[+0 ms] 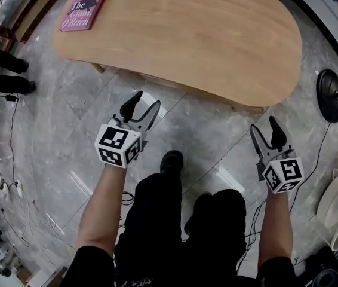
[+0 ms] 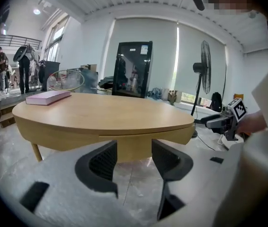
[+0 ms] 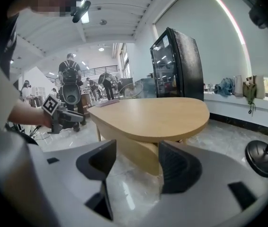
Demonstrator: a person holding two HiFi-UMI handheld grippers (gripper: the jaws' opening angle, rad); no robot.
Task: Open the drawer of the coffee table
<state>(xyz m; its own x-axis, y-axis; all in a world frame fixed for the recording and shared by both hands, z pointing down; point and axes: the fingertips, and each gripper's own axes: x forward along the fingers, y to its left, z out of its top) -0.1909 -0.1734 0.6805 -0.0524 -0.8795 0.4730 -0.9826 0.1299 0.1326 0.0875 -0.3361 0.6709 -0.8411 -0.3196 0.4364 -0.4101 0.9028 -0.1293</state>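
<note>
Left gripper (image 1: 140, 103) and right gripper (image 1: 264, 128) hang released, empty, short of the tabletop (image 1: 217, 34) edge. The drawer (image 2: 134, 148) lies ahead of the left gripper; only the left gripper view shows its front.

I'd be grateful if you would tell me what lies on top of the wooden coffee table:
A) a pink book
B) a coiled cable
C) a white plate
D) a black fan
A: in the head view a pink book lies flat at the far left end of the coffee table. The left gripper view shows it there too.
</note>
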